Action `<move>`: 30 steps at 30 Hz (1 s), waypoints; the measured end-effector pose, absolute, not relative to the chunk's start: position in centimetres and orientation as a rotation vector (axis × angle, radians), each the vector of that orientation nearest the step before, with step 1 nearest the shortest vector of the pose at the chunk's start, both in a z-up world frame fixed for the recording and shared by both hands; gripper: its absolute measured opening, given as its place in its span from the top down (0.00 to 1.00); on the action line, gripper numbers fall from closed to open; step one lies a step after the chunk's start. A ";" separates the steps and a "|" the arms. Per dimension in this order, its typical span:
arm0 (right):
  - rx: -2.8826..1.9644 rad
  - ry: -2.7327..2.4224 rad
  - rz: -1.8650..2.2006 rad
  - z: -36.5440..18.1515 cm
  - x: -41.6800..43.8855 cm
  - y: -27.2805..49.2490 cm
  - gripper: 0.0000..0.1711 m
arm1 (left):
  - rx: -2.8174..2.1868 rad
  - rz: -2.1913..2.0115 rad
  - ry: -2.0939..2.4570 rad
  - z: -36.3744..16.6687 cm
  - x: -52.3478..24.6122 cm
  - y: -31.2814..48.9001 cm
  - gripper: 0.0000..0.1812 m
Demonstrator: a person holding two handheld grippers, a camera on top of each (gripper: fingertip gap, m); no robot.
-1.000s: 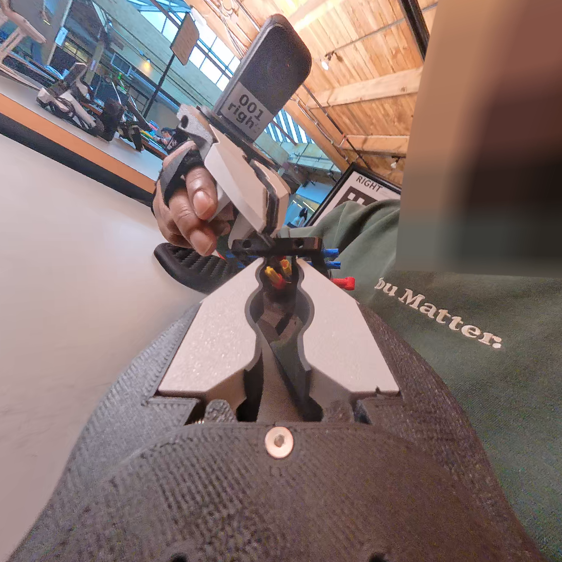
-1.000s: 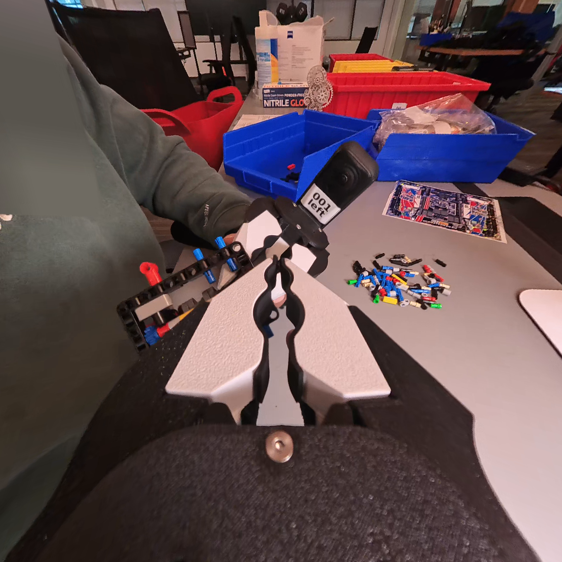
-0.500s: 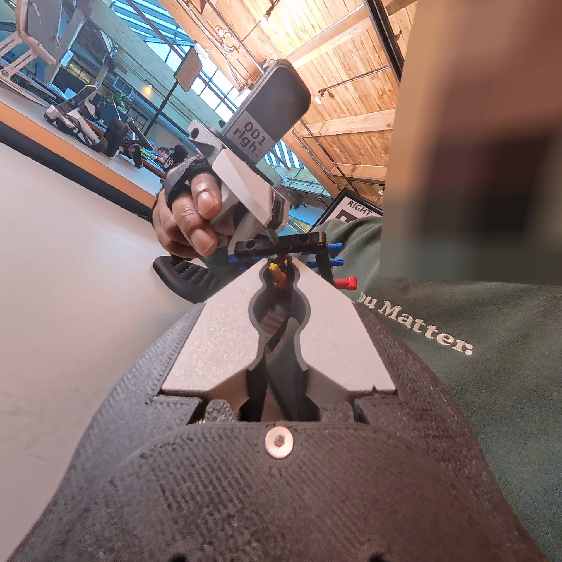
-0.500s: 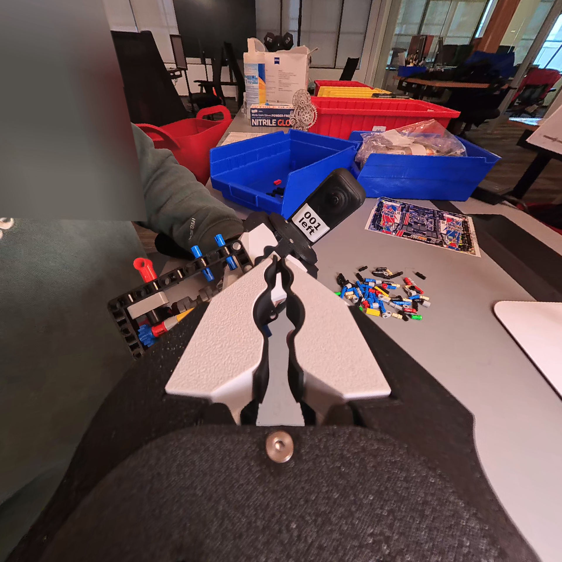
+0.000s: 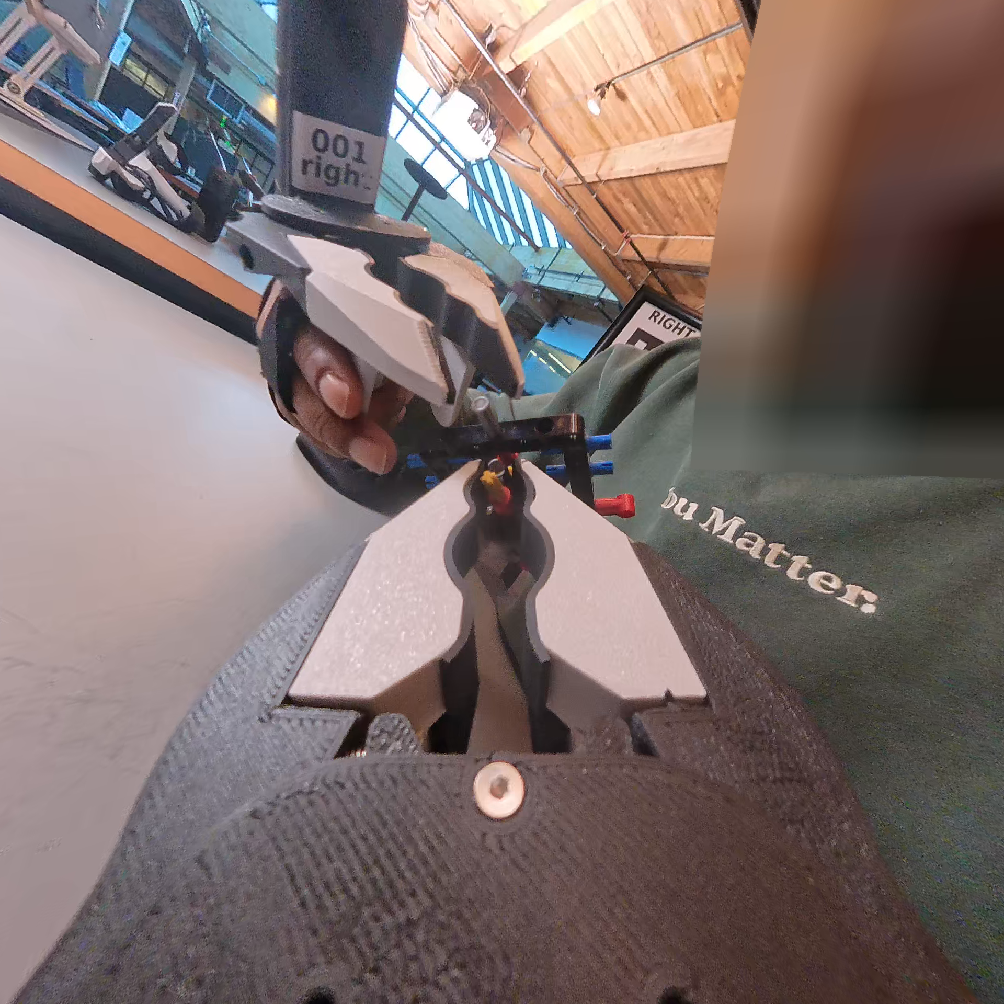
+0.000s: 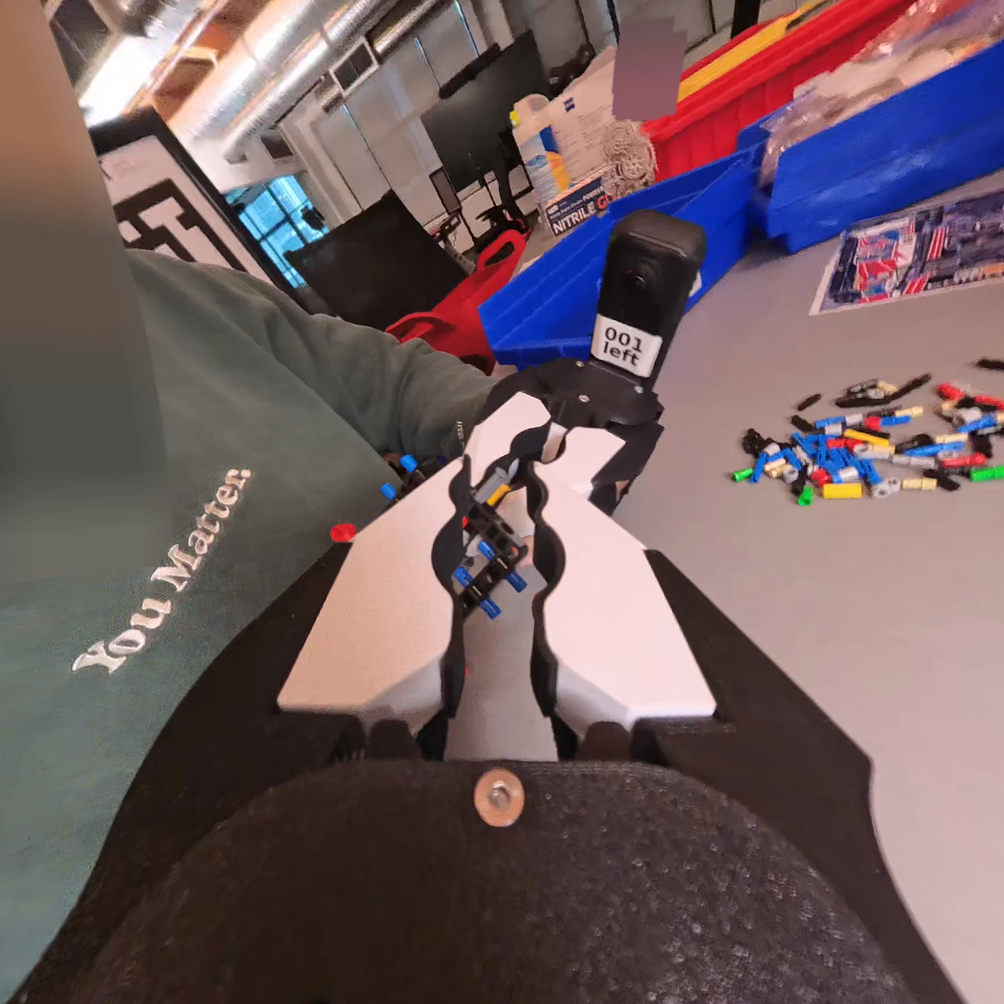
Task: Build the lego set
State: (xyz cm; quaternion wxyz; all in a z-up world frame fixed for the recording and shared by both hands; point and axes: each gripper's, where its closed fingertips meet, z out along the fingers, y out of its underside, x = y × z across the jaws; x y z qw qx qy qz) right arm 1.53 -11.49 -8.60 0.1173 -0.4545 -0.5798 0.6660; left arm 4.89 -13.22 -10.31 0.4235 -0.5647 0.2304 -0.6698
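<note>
My left gripper [image 5: 497, 467] is shut on a black lego frame [image 5: 543, 429] with blue pins, a red pin and yellow and red parts, and holds it in the air in front of the person's chest. A grey pin [image 5: 482, 413] sticks up out of the frame's top beam. My right gripper [image 5: 481, 396] hovers over that pin with its jaws open, and the pads do not press on it. In the right wrist view my right gripper [image 6: 495, 467] is open, and the frame [image 6: 491, 543] shows through the gap, with the left gripper [image 6: 516, 462] just beyond.
A pile of small loose lego pieces [image 6: 869, 451] lies on the grey table [image 6: 815, 625] to the right. A printed instruction sheet [image 6: 923, 255], blue bins [image 6: 570, 282], a red bin and a red basket [image 6: 462, 320] stand farther back. The person's green sweater [image 5: 815, 597] is close by. Less than 4 cm separates the two grippers' tips.
My right gripper was shut at the frame and has opened and turned upright, leaving the grey pin in the beam. My left gripper closed a little tighter on the frame.
</note>
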 end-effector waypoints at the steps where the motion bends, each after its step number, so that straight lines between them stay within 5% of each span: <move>1: -1.348 -1.707 1.964 -8.8 1.6 -11.6 0.91 | -1.420 -1.668 0.588 -10.4 5.0 -13.2 0.97; 30: -1.321 -1.717 2.162 -9.2 1.8 -13.1 1.00 | -1.449 -1.674 0.679 -11.1 4.9 -13.7 0.97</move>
